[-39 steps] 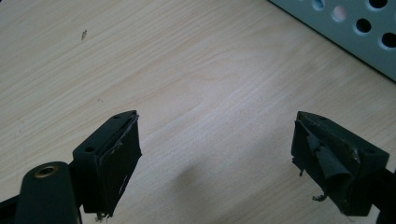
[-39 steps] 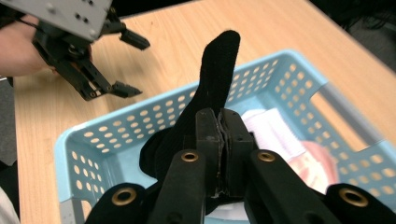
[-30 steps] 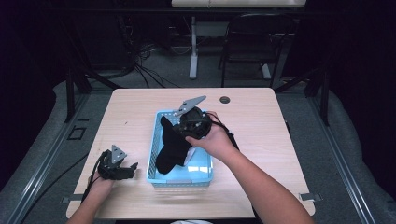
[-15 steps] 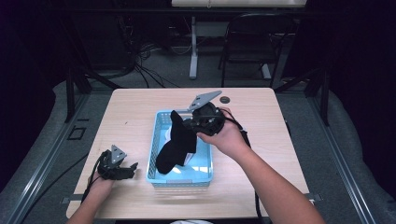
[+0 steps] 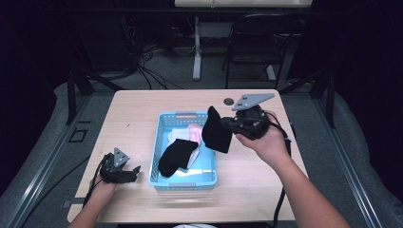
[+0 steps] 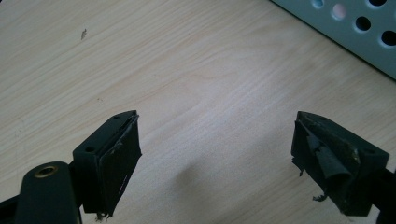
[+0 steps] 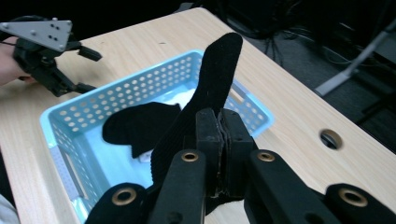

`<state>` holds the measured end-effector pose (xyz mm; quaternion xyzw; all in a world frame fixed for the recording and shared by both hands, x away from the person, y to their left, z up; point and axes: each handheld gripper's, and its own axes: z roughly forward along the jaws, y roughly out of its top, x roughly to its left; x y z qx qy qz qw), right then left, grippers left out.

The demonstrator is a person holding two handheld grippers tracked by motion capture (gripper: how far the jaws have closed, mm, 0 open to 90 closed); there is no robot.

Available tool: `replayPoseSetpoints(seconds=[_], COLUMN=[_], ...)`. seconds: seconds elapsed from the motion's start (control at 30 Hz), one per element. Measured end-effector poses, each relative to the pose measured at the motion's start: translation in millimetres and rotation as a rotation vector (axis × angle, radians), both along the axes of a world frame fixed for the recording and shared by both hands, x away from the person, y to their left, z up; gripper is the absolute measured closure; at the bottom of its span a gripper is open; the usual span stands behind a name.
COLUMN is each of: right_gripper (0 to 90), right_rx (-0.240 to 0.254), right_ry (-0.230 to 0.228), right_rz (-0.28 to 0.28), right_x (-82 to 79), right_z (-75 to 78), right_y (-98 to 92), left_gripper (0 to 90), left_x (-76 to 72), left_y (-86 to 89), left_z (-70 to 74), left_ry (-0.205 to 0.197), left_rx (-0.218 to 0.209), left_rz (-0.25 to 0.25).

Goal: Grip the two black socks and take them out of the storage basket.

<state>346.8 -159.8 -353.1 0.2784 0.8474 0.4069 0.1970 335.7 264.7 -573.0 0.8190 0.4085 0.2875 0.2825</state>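
While the right gripper [image 5: 227,124] has its fingers [image 7: 208,140] clamped on a black sock [image 5: 217,131], the step in hand looks like lifting that sock out of the blue basket [image 5: 185,180] to set it somewhere on the bench [image 5: 138,107]. The sock hangs from the pinch, part of it standing above the fingers and part drooping below, over the basket's right-hand edge. Beneath the fingers and a little to their left, a second black sock [image 5: 177,156] lies in the basket on top of white cloth [image 5: 177,135] and something pink [image 5: 195,130].

The left gripper [image 5: 124,173] rests low on the bench just outside the basket's left wall, its fingers [image 6: 119,161] standing well apart with nothing but bare wood between them; the perforated basket wall [image 6: 348,28] sits just beyond the fingertips.

As I judge it, the next move calls for carrying the sock clear of the basket rim to open bench on the right, lowering it until the loose end touches down, then letting go. The limp fabric may drag on the rim or fold over itself.

The bench is pale wood grain with a round cable hole [image 5: 229,101] behind the right fingers. The room around is dim: dark drapes, a chair [image 5: 252,45] and tangled cables [image 5: 142,61] on grey floor beyond the far edge
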Motion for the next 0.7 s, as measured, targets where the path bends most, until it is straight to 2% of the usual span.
replayPoseSetpoints(seconds=[0.13, 0.33, 0.57, 0.7], right_gripper=[87.7, 87.7, 87.7, 87.7], right_rx=[0.027, 0.023, 0.016, 0.012], right_ry=[-0.006, -0.01, 0.008, 0.031], right_rz=[-0.052, -0.114, -0.147, -0.159], right_x=[-7.4, -13.6, -15.6, -16.6], right_z=[0.9, -4.8, -20.2, -41.2], right_y=[-27.8, -51.5, -62.5, -63.7], left_gripper=[15.6, 15.6, 15.6, 15.6], left_x=[0.1, 0.0, 0.1, 0.3], left_y=[-0.2, -1.2, -1.5, -1.6], left_z=[-0.4, -0.8, -1.5, -1.7], left_ry=[0.002, 0.005, 0.002, 0.003], left_rx=[0.002, 0.006, 0.007, 0.006], left_rz=[0.003, 0.001, 0.002, 0.002])
